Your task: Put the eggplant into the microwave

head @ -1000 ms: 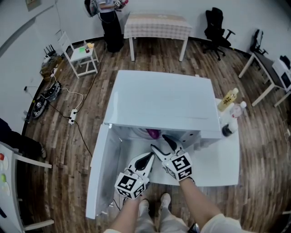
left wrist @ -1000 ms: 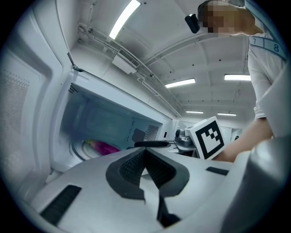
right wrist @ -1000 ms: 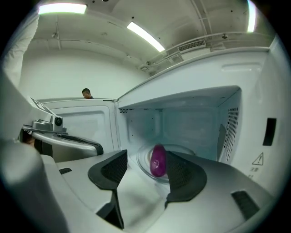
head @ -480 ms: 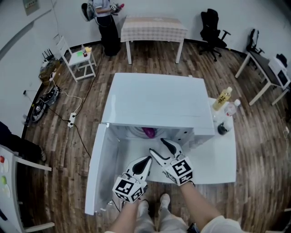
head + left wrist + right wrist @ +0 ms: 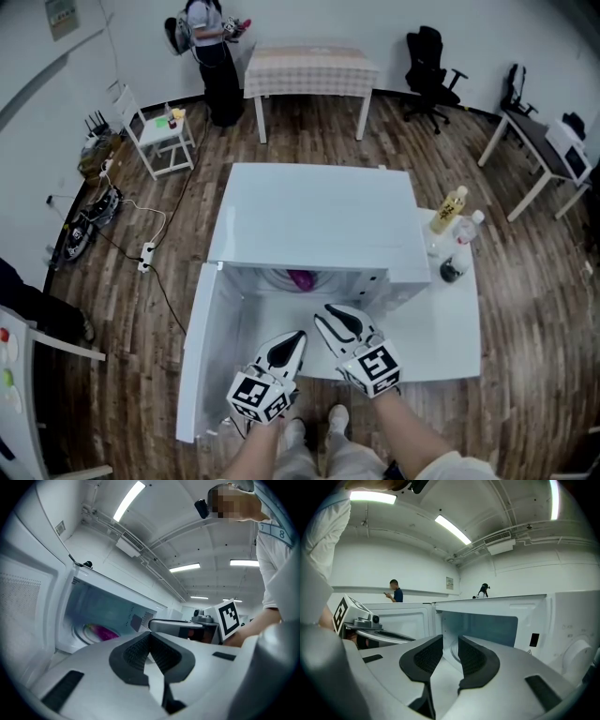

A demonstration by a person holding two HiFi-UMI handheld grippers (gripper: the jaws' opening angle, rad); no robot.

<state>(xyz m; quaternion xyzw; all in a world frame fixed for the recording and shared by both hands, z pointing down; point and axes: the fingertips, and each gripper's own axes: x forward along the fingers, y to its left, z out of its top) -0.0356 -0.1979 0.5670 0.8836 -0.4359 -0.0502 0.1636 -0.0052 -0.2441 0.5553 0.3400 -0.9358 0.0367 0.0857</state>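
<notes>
The purple eggplant (image 5: 301, 278) lies on the turntable inside the white microwave (image 5: 319, 211), whose door (image 5: 202, 356) hangs open to the left. The left gripper view shows the eggplant (image 5: 104, 632) deep in the cavity. Both grippers hover in front of the opening, apart from the eggplant. My left gripper (image 5: 289, 345) (image 5: 150, 639) is shut and holds nothing. On my right gripper (image 5: 337, 322) (image 5: 450, 654) the jaws have just been closing; a narrow gap remains and nothing is between them. It faces the open cavity (image 5: 487, 625).
The microwave stands on a white table (image 5: 441, 342). A yellow bottle (image 5: 448, 208) and a clear bottle (image 5: 466, 234) stand to the microwave's right. A person (image 5: 211, 47), a checked table (image 5: 309, 66), chairs and floor cables are further off.
Both grippers have drawn back from the microwave opening toward me. The right gripper's jaws have narrowed from wide apart to a small gap. The eggplant stays inside.
</notes>
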